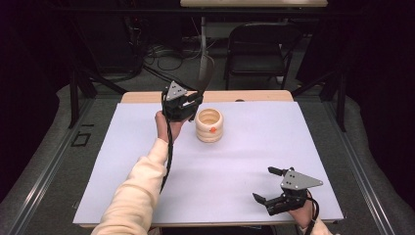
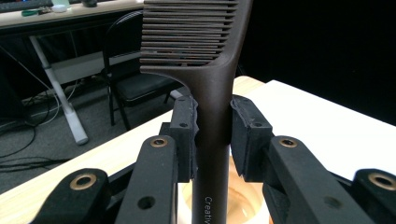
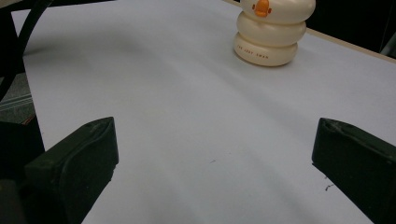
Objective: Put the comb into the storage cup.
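High view first: we see the left gripper (image 1: pixel 188 105) raised at the far side of the white table (image 1: pixel 147 147), just beside a cream ringed holder (image 1: pixel 209 125) with a small orange mark on its side. We judge the work in hand to be setting a dark comb (image 1: pixel 205 73) into that holder.

From the left gripper view we find the jaws clamped on the comb's handle (image 2: pixel 212 140), one pad on each side. The comb stands upright, its long axis running straight up between the pads, teeth at the top and handle end pointing down. Below the handle we make out the pale open mouth of the holder (image 2: pixel 243 200), so the holder lies directly beneath and slightly to one side of the gripper.

We see the right gripper (image 1: pixel 276 188) resting near the front edge of the table, jaws spread wide with nothing between them, well apart from the holder. In the right gripper view the holder (image 3: pixel 270 35) sits far ahead.

We judge that the left hand is much the nearer, and the coming move depends on keeping the comb vertical above the opening.
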Available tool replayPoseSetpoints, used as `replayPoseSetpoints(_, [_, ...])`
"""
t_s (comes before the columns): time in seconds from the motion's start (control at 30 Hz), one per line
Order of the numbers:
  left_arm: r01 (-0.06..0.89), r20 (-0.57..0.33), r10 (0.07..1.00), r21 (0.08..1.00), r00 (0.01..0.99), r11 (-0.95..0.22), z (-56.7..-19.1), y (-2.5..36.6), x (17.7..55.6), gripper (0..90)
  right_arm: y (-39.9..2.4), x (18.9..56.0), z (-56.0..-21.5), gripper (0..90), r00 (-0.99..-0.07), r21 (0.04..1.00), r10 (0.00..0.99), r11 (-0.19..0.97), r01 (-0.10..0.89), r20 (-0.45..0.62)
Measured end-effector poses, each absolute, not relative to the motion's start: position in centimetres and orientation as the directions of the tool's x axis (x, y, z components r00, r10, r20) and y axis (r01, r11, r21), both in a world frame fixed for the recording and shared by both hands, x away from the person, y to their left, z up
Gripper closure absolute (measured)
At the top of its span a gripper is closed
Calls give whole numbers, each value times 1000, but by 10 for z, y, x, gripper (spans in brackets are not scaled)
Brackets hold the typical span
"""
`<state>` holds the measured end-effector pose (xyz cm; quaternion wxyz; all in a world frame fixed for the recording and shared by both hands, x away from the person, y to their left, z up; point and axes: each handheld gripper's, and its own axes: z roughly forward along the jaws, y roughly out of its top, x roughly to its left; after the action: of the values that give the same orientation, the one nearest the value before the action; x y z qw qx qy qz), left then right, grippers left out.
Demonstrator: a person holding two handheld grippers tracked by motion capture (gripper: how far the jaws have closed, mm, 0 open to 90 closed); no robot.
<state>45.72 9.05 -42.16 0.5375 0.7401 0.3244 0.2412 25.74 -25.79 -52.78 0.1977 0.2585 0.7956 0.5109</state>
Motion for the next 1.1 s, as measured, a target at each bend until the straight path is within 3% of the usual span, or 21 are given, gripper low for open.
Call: replayPoseSetpoints(1.1, [195,-2,740,965,672,-175,-428,65,470,723,-258,258,-528,0,-789,915,613,343,213,-46])
